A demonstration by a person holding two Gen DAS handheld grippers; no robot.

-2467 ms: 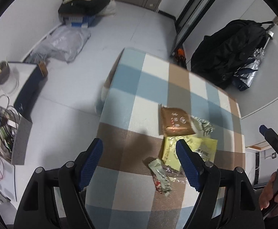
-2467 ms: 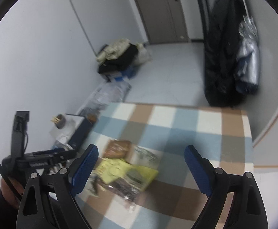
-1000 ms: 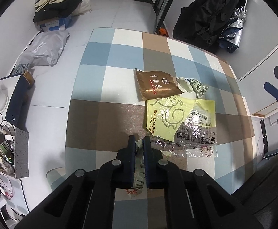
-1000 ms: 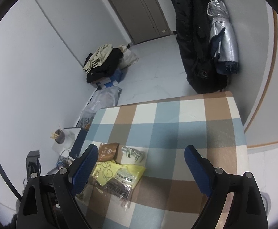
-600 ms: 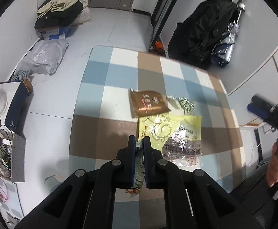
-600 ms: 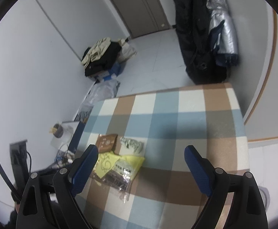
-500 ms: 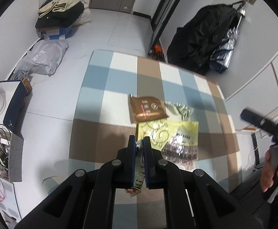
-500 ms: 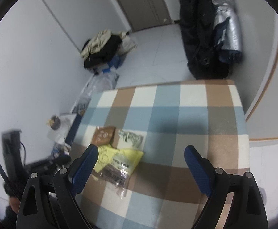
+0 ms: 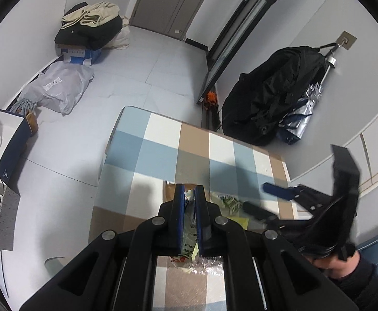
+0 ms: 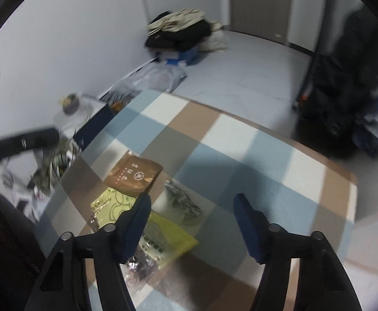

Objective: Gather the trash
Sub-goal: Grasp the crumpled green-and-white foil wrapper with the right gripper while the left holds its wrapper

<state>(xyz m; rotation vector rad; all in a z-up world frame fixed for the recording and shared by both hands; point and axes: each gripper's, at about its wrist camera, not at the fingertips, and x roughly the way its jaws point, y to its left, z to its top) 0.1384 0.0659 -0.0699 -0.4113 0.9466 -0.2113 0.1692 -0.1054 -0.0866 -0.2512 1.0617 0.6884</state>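
My left gripper [image 9: 189, 194] is shut on a pale green snack wrapper [image 9: 188, 238] and holds it above the checkered table [image 9: 147, 153]. My right gripper [image 10: 192, 199] is open and hovers low over the table [image 10: 266, 160], right above a green-and-white crumpled wrapper [image 10: 182, 200]. A brown packet [image 10: 134, 173], a yellow wrapper [image 10: 111, 206] and a clear printed wrapper [image 10: 147, 256] lie by its left finger. In the left wrist view the right gripper [image 9: 279, 191] shows at the right, above the crumpled wrapper [image 9: 227, 200].
A black coat and a silver umbrella [image 9: 272, 98] hang by the table's far corner. A grey bag [image 9: 59, 88], a clothes pile on a blue box [image 9: 90, 31] and a small white stand [image 9: 7, 129] sit on the floor at the left.
My left gripper has shut on the pale green wrapper and lifted it off the table. My right gripper has swung down and left, close over the wrappers.
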